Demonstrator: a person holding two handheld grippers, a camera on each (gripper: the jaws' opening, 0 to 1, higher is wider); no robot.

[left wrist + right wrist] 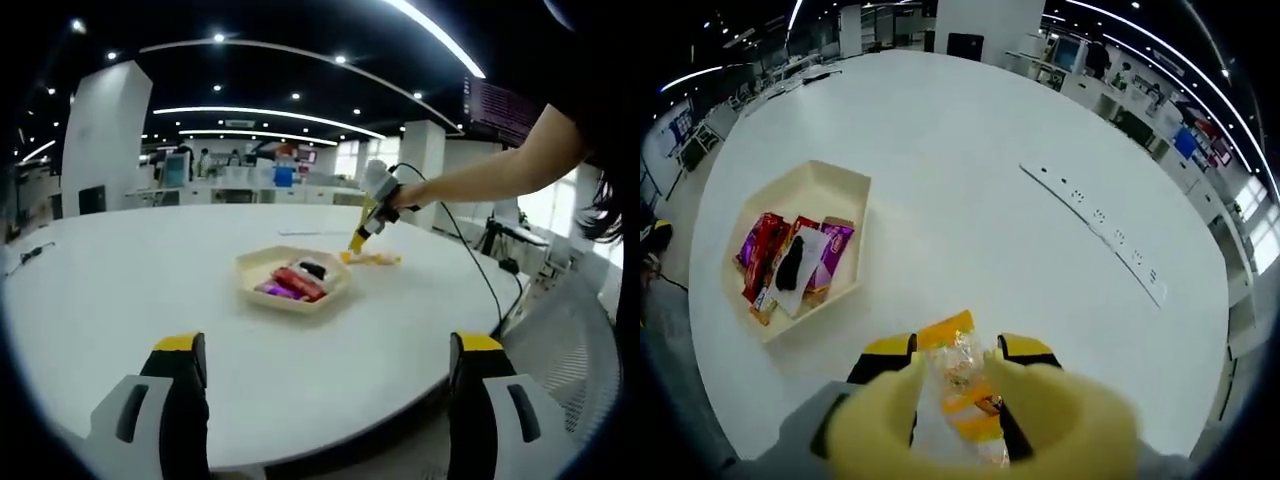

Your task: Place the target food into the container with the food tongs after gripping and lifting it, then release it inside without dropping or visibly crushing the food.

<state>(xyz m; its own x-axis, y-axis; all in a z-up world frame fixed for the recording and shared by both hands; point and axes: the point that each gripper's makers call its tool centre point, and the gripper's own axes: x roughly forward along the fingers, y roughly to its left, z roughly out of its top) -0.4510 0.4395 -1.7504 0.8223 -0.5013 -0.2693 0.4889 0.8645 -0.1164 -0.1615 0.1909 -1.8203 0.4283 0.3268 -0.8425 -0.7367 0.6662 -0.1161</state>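
As the right gripper reaches the bottom centre of the right gripper view, its yellow tongs' fingers flank a crinkled orange-and-clear wrapped snack lying on the white round bench; whether they pinch it, I cannot tell. At left of frame sits the cream hexagonal tray, near the snack, already holding wrapped items. Recommended: close gently, lift clear, carry over the rim, release low. In the left gripper view, the left gripper stands spread and idle at bottom.
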